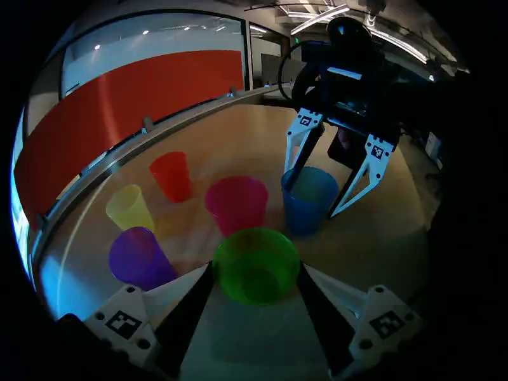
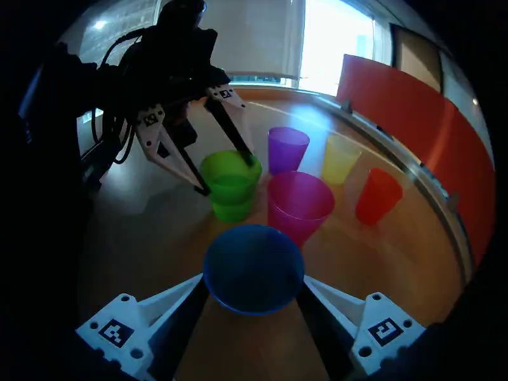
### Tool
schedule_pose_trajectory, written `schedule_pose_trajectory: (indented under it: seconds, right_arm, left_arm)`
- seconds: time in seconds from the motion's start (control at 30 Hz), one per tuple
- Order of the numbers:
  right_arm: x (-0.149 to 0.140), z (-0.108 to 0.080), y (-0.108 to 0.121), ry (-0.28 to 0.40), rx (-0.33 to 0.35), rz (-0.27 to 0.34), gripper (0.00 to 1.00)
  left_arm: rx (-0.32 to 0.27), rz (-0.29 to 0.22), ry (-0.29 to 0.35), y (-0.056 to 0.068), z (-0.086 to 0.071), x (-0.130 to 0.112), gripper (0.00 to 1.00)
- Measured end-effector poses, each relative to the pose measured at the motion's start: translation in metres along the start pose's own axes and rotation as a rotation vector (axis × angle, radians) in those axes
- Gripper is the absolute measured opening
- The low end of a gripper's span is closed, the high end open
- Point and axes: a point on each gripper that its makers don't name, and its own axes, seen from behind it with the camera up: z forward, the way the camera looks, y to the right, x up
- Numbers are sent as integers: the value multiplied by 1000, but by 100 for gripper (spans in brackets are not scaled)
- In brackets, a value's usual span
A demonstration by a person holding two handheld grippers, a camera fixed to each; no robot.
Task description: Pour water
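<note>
**Left gripper.** In the left gripper view, the left gripper (image 1: pixel 256 270) is clenched on the green cup (image 1: pixel 256 265), with one finger pressed against each side wall. The cup stands upright on the wooden table (image 1: pixel 381 241). Its long axis is vertical and its mouth points up. The right gripper view shows the same grasp from the far side.

**Right gripper.** In the right gripper view, the right gripper (image 2: pixel 254 279) is clenched on the blue cup (image 2: pixel 254 268) in the same way. This cup is also upright with its mouth up. In the left gripper view, the blue cup stands far right of the green cup.

**Other cups.** All are upright.
- The magenta cup (image 1: pixel 236 203) stands between the two held cups, just beside both.
- The purple cup (image 1: pixel 140 257) stands left of the green cup.
- The yellow cup (image 1: pixel 129 207) stands just beyond the purple cup.
- The red cup (image 1: pixel 171 176) stands farther off.

**Markings.** Each finger carries a square black-and-white coded marker (image 1: pixel 122 322). The cup walls are plain translucent plastic.

**Surroundings.** A red wall panel (image 1: pixel 127 114) runs beyond the table's far left edge.
</note>
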Motion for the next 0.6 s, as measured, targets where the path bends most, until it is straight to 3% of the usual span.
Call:
schedule_pose_trajectory:
  seconds: [0.27, 0.6]
  right_arm:
    - [-4, -1, -1, -6, -2, 0, 93]
    - [-11, -5, -4, -12, -10, 13, 93]
  left_arm:
    - [3, 28, -30, 2, 5, -9, 89]
    - [11, 12, -47, -1, 2, -18, 89]
